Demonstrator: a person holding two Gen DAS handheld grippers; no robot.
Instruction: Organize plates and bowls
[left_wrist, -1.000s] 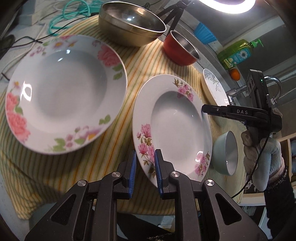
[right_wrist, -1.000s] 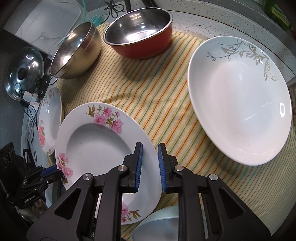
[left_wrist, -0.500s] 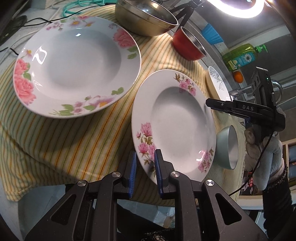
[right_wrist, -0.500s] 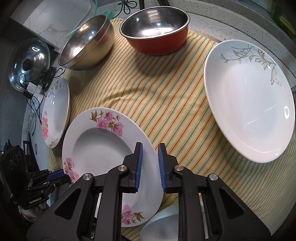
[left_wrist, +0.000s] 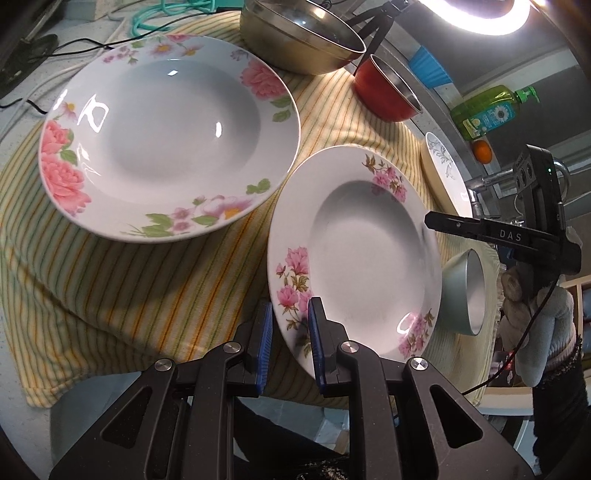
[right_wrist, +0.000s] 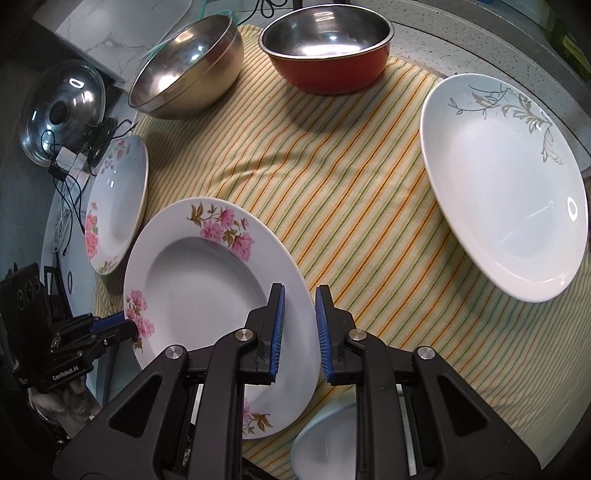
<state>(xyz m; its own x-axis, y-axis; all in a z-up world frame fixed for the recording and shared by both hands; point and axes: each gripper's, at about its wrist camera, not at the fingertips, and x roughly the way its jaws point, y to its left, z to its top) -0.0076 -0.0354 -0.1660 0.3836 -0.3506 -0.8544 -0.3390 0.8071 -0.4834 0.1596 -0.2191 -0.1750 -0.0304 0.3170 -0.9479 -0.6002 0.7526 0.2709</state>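
Note:
A small pink-flowered plate (left_wrist: 365, 254) (right_wrist: 207, 291) is held up off the striped cloth by both grippers. My left gripper (left_wrist: 290, 345) is shut on its near rim; my right gripper (right_wrist: 298, 332) is shut on the opposite rim. A larger rose plate (left_wrist: 166, 125) (right_wrist: 114, 203) lies on the cloth to the left. A white plate with grey leaves (right_wrist: 506, 192) (left_wrist: 443, 166) lies at the right. A steel bowl (right_wrist: 188, 70) (left_wrist: 299, 37) and a red bowl (right_wrist: 328, 48) (left_wrist: 388, 92) stand at the back. A pale blue bowl (left_wrist: 465, 291) (right_wrist: 328, 446) lies under the right gripper.
A yellow striped cloth (right_wrist: 351, 177) (left_wrist: 129, 288) covers the round table. A steel pot lid (right_wrist: 62, 107) and cables lie beyond its left edge. A green soap bottle (left_wrist: 487, 110), an orange (left_wrist: 482, 151) and a tap stand behind the table.
The small flowered plate has been carried left, its rim now close beside the rose plate. Both grippers stay shut on it.

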